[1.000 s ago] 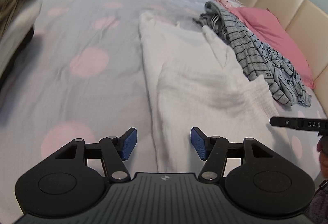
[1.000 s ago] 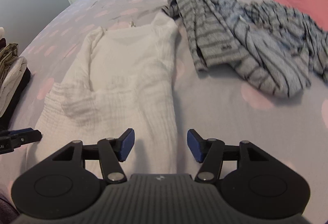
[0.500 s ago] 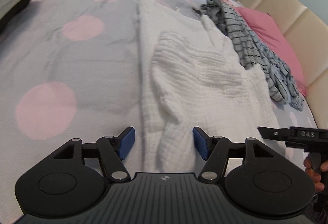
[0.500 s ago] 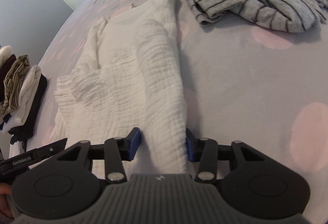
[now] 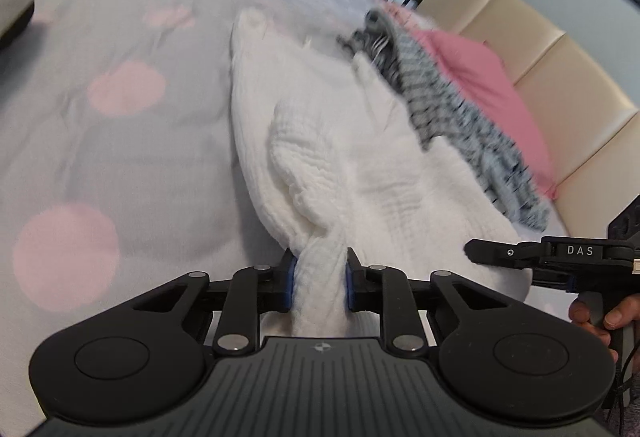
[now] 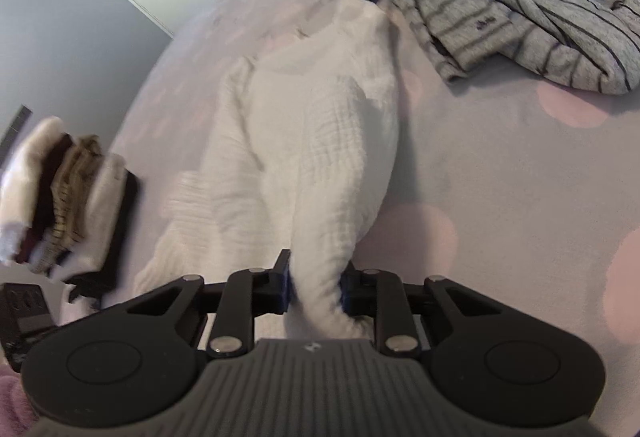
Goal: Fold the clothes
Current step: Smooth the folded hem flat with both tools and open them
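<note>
On the spotted bedspread [image 5: 120,157], the left gripper [image 5: 319,279] and right gripper [image 6: 314,287] each clamp a bunched hem of the white garment [image 5: 320,141], with the striped grey clothes [image 6: 500,9] touching its far end and a folded stack [image 6: 68,193] to its left.

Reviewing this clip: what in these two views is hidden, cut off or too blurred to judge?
- Left wrist view: the white garment hem runs behind the left tool, so how much cloth is pinched is hidden.
- Right wrist view: the same behind the right tool.
- Right wrist view: the stack of clothes is motion-blurred.
- Left wrist view: the striped garment is blurred; its type is unclear.
</note>
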The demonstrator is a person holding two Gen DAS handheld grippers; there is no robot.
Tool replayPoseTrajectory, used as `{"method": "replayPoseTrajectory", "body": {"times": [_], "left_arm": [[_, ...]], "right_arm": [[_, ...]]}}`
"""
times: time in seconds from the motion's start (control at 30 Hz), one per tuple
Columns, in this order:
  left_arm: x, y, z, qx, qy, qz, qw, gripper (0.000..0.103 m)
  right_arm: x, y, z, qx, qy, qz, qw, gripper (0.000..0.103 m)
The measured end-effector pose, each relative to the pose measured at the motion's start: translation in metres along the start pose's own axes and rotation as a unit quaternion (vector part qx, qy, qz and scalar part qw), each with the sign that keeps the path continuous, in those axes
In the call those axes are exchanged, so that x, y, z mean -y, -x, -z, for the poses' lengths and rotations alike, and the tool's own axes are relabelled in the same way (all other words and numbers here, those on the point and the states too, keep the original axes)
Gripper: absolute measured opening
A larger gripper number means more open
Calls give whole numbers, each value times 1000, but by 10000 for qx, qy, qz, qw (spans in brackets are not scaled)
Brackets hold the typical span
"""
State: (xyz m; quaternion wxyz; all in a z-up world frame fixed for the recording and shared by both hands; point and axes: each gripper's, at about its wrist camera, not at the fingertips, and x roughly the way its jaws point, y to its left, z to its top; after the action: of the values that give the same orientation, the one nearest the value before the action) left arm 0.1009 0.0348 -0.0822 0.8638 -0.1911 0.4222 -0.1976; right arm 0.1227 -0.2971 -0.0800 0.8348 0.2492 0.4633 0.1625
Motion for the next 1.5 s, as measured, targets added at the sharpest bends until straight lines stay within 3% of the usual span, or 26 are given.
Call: {"method": "replayPoseTrajectory", "body": {"times": [0.27,0.5,0.7,0.87,1.03,1.13,1.27,1.37,1.5], "left_arm": [[-12,52,2,-76,303,226,9993,19],[-16,72,45,-703,296,97,9970,19],[-22,48,69,-1406,215,-506,9885,19],[-22,36,72,-1579,78,-718,9848,25],[-16,52,65,-1244,-188,-1048,9865,41],[-10,66,56,-775,-432,-1237,9883,42],[8,74,45,-336,-881,-1006,9905,41],[29,62,44,-354,-1392,-841,9860,41],[44,36,43,-538,-1809,-836,9785,41]], "right_arm": [[-14,20,14,-430,-647,-397,9962,24],[-12,43,49,-818,-633,-379,9939,23],[-12,26,77,-1202,-120,259,9923,23],[-16,3,90,-1349,643,766,9858,25],[-16,9,86,-1245,776,873,9853,37],[-18,23,77,-856,963,1033,9863,39],[-30,37,67,-270,1295,978,9864,39],[-45,39,63,-142,1546,655,9857,38],[-70,20,69,-362,2127,491,9752,33]]}}
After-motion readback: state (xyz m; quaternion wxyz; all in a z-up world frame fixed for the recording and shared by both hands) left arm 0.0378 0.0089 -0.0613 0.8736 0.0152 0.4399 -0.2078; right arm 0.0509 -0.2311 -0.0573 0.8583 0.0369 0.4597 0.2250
